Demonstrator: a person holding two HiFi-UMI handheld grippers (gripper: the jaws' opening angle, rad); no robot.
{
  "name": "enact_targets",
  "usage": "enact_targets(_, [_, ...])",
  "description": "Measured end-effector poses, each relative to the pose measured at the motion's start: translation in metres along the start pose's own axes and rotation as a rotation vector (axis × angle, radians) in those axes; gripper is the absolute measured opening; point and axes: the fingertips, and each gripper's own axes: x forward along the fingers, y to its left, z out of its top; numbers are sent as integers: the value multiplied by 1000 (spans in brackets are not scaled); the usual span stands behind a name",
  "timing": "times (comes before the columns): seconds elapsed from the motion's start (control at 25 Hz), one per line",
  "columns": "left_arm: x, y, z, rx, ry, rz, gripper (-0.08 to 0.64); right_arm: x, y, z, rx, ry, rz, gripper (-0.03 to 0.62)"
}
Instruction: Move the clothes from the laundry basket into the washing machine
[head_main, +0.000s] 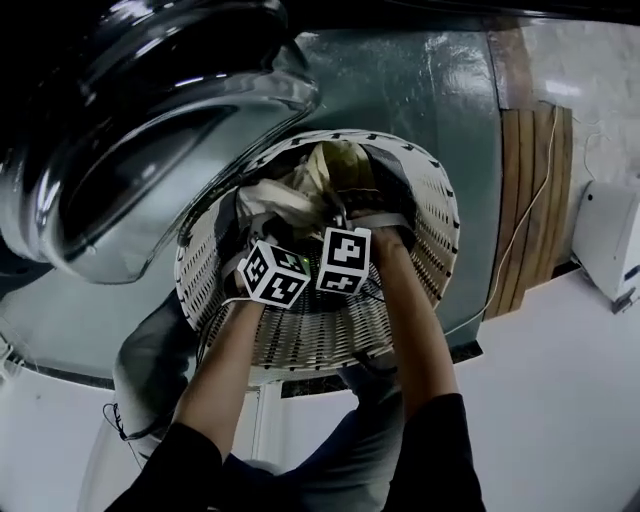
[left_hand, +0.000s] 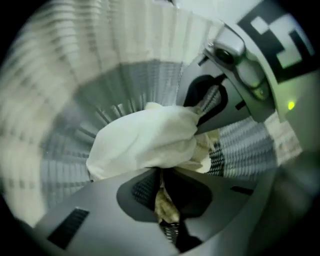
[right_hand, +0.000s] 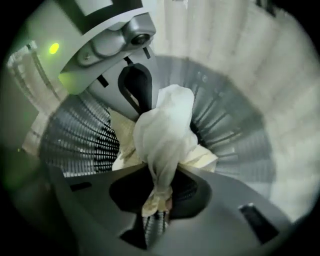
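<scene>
Pale clothes (left_hand: 145, 142) in white laundry basket (head_main: 432, 215), left gripper (left_hand: 161, 186), right gripper (right_hand: 159, 187) — both clenched on the fabric.

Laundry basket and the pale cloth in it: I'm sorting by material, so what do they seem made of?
The laundry basket looks like white moulded plastic, matte: its walls are rows of even slots. The pale cloth seems thin woven fabric, matte: it bunches into soft folds; the fibre cannot be told.

2 bare forearms (head_main: 225, 370) reach steeply down side by side; left tool (left_hand: 162, 200) and right tool (right_hand: 157, 205) each clamp crumpled pale cream cloth (left_hand: 145, 140).
</scene>
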Motion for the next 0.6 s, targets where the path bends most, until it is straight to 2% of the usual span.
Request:
enact_targets(0.2, [-53,-6,25,17,-62,-2,43,-57,-5,6,23,-24,-31,77])
enact_targets(0.6, [-159,-15,74,80,-163,0,41,-172,-20,20,166,-90,-116,74])
